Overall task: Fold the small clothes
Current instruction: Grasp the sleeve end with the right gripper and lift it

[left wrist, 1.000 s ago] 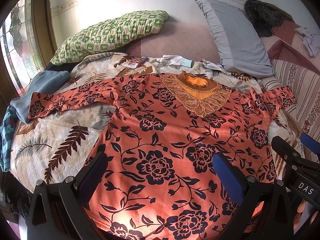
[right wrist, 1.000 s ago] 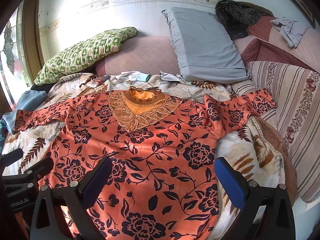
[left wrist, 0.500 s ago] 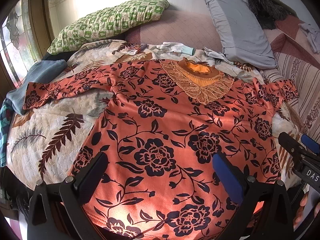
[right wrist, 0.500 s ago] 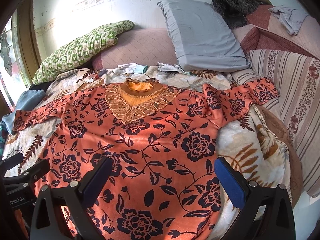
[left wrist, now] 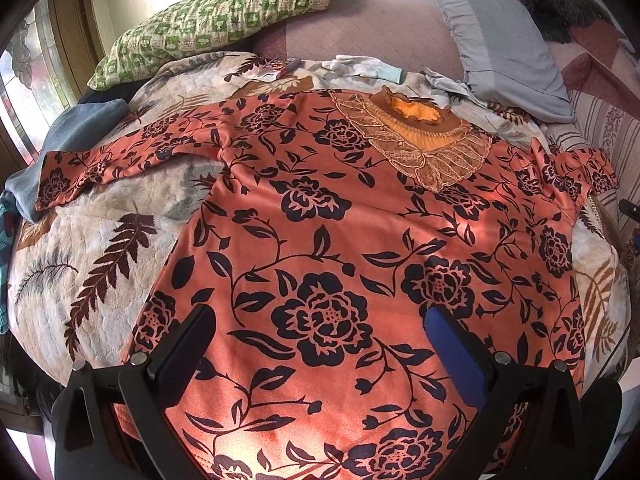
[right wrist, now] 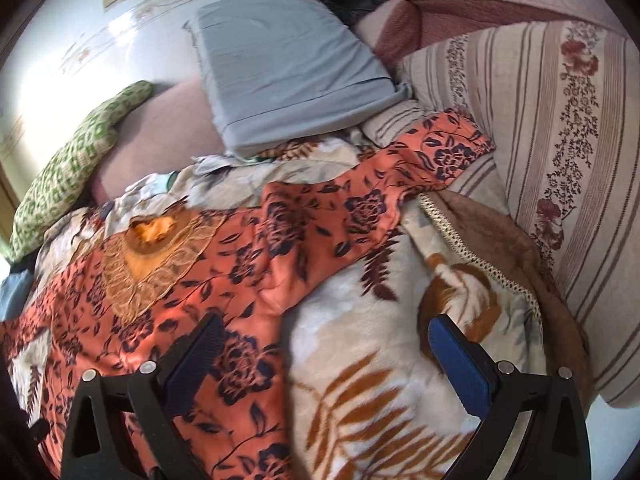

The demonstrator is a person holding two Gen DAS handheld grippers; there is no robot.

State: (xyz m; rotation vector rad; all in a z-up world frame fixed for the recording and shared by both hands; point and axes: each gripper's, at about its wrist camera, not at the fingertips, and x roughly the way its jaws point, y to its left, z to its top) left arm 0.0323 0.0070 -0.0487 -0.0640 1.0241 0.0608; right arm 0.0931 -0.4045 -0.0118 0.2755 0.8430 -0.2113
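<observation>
On the bed's leaf-print blanket (left wrist: 92, 248) the orange floral top (left wrist: 320, 240) lay flat w/ sleeves out, both tools spread & empty — left tool (left wrist: 320, 364) over hem, right tool (right wrist: 326, 360) nr right sleeve (right wrist: 384, 196); best pinch the cuff & fold inward.

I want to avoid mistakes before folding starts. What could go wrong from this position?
1. The orange floral blouse lies on a soft leaf-print blanket; an open gripper might pinch both.
2. Its right sleeve reaches the striped cushion and may snag.
3. The lace collar could crumple.
</observation>
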